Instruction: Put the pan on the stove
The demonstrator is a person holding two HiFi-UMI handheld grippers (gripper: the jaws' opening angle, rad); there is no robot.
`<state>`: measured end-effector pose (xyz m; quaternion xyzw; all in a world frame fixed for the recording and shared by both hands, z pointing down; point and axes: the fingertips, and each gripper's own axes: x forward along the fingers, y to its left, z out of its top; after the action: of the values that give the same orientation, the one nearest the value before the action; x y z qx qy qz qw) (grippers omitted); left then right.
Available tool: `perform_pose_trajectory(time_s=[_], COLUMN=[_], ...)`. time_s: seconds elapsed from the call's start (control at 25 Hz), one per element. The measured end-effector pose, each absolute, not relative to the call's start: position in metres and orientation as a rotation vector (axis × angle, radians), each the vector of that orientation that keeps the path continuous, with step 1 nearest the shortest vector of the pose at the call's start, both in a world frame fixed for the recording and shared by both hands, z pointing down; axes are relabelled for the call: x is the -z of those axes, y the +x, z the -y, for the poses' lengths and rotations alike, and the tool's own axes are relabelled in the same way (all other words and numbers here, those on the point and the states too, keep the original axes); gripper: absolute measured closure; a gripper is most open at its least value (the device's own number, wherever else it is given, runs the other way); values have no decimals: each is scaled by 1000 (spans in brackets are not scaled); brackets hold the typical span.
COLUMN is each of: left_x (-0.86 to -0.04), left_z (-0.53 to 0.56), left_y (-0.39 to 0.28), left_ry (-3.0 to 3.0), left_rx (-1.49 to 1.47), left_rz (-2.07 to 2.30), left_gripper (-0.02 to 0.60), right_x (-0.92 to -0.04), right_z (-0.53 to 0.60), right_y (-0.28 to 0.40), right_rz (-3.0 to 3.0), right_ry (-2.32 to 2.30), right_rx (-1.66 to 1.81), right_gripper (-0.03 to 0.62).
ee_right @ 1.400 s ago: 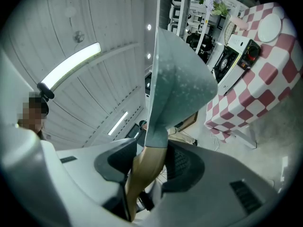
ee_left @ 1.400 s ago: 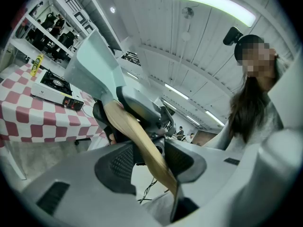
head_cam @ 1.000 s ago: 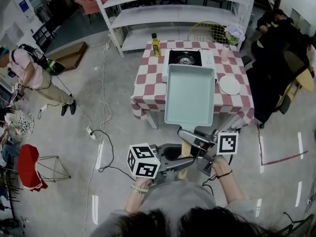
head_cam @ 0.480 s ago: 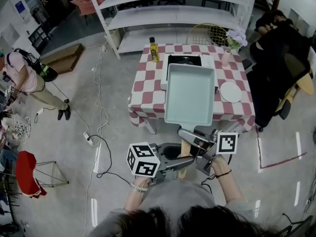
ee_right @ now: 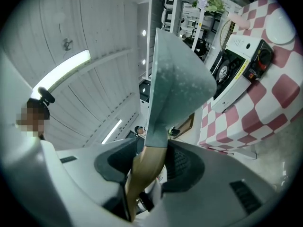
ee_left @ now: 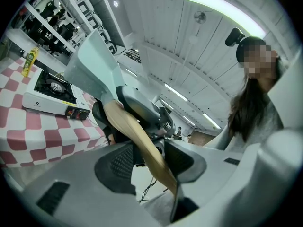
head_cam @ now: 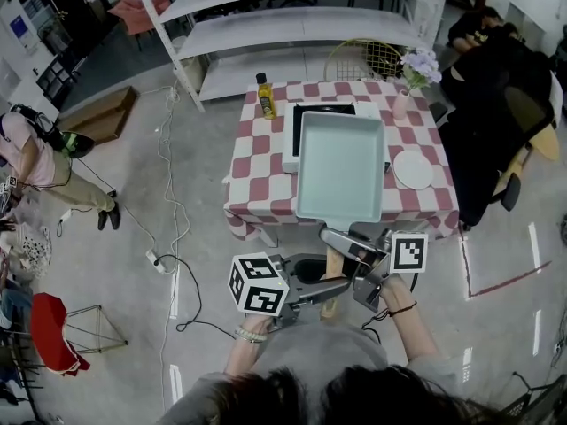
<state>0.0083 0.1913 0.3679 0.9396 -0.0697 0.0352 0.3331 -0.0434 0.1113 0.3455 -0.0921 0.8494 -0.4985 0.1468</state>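
The wooden handle (head_cam: 332,273) is clamped by both the left hand-held gripper (head_cam: 326,287) and the right hand-held gripper (head_cam: 344,248), probably so the load is shared. The pan (head_cam: 341,166) is held in the air, seemingly short of the stove (head_cam: 291,144) on the checked desk (head_cam: 257,180). Shelves (head_cam: 292,25) are seen beyond, on a grey floor (head_cam: 496,326).
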Motion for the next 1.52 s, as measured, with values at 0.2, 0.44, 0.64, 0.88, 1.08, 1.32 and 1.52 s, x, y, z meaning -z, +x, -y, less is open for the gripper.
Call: perform_pose_trajectory(time_s=[0.2, 0.44, 0.64, 0.88, 1.08, 1.32, 1.52], left_x=[-371, -371, -373, -375, -377, -378, -377], left_z=[-173, -153, -137, -125, -118, -113, -106], left_y=[6, -1, -4, -8, -10, -12, -8], left_ry=[2451, 2449, 2457, 2456, 2454, 2444, 2437], left_rx=[-109, -112, -125, -128, -128, -120, -116], left_rz=[157, 123, 96, 79, 82, 93, 97], left_gripper=[387, 387, 387, 387, 387, 387, 387], right_x=[-349, -349, -351, -354, -356, -356, -356], right_z=[-92, -70, -54, -41, -34, -29, -22], right_y=[-45, -50, -51, -52, -55, -58, -55], right_rz=[-2441, -2437, -2424, -2411, -2408, -2397, -2392], right_ry=[-295, -326, -348, -372, -368, -355, -353], right_rx=[1432, 1426, 1413, 1404, 1403, 1417, 1424], right_gripper=[411, 411, 410, 410, 410, 410, 411])
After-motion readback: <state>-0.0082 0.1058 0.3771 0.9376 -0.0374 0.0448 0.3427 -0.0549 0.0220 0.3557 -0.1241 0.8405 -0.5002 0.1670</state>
